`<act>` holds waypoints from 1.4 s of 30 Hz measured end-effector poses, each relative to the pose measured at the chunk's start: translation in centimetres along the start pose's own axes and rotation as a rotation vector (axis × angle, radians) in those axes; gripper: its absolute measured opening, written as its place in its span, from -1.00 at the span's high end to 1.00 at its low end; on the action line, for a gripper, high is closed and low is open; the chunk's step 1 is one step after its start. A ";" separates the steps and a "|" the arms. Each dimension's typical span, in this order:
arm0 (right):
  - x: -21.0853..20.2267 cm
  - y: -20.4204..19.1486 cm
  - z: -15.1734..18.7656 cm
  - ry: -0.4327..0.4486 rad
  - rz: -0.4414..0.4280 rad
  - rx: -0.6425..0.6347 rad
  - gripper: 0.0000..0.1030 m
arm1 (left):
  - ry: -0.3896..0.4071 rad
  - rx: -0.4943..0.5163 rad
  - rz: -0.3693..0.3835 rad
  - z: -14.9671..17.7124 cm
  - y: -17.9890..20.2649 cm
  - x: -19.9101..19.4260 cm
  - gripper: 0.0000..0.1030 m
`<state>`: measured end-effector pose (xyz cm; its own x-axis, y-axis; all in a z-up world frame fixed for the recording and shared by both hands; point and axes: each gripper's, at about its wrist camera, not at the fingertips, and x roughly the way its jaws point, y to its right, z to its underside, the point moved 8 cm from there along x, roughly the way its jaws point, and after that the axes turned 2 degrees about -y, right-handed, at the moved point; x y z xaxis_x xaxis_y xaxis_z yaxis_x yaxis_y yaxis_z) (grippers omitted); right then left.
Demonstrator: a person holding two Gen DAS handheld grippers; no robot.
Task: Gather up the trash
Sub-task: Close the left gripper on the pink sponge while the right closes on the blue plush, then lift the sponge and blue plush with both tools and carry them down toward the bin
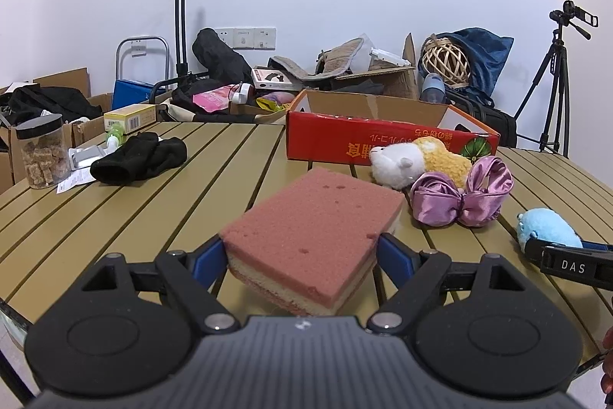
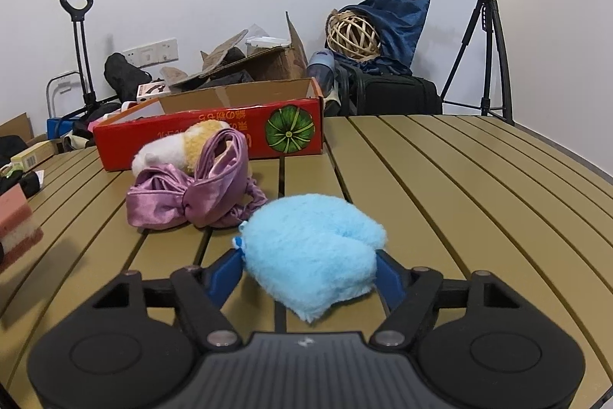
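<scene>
Both toys (image 2: 312,263) between blue jaws

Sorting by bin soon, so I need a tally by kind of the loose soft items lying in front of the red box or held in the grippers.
Plush toys: 2, blue plush, white-and-yellow plush
Sponges: 1, pink sponge
Satin bows: 1, purple bow
Total: 4
</scene>
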<state>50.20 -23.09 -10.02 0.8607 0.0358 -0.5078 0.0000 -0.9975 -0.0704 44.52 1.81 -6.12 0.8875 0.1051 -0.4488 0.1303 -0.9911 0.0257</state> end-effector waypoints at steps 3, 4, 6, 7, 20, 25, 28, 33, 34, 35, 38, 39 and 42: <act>-0.1 0.0 -0.1 0.007 -0.002 0.000 -0.36 | 0.001 0.001 -0.001 0.0 0.0 0.0 -0.63; -0.2 0.0 -0.1 0.008 -0.003 0.000 -0.36 | 0.001 0.000 -0.001 0.0 -0.1 0.0 -0.63; -0.3 0.0 -0.1 0.011 -0.005 0.000 -0.33 | 0.003 -0.002 -0.001 -0.1 -0.1 -0.1 -0.63; -0.3 0.0 -0.1 0.014 -0.005 -0.002 -0.33 | 0.005 -0.002 -0.002 -0.1 0.0 -0.1 -0.63; -1.8 -0.2 -0.2 0.057 -0.013 -0.028 -0.27 | 0.022 -0.001 0.000 -0.3 -0.1 -0.6 -0.63; -3.0 -0.5 -0.3 0.080 -0.024 -0.050 -0.27 | 0.033 -0.001 0.005 -0.3 0.0 -1.2 -0.63; -3.9 -0.5 -0.4 0.099 -0.034 -0.058 -0.27 | 0.038 -0.002 0.012 -0.3 0.2 -1.6 -0.63; -5.8 -0.8 -0.5 0.128 -0.059 -0.073 -0.25 | 0.046 -0.008 0.025 -0.2 0.3 -2.7 -0.63; -6.3 -0.9 -0.5 0.136 -0.063 -0.077 -0.25 | 0.048 -0.010 0.027 -0.1 0.3 -3.1 -0.63; -6.8 -0.9 -0.4 0.144 -0.067 -0.083 -0.25 | 0.050 -0.012 0.029 -0.1 0.2 -3.3 -0.63; -8.4 -1.0 -0.2 0.165 -0.077 -0.098 -0.25 | 0.059 -0.017 0.031 0.1 -0.2 -4.3 -0.63; -9.0 -1.0 -0.1 0.171 -0.080 -0.102 -0.25 | 0.061 -0.020 0.032 0.2 -0.4 -4.6 -0.63; -10.6 -0.7 0.3 0.185 -0.093 -0.106 -0.25 | 0.063 -0.028 0.037 0.5 -0.8 -5.7 -0.63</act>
<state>40.92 -22.72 -4.88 0.9332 0.1255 -0.3367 0.1283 -0.9916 -0.0142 39.18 1.92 -4.04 0.9178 0.0742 -0.3902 0.1085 -0.9919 0.0667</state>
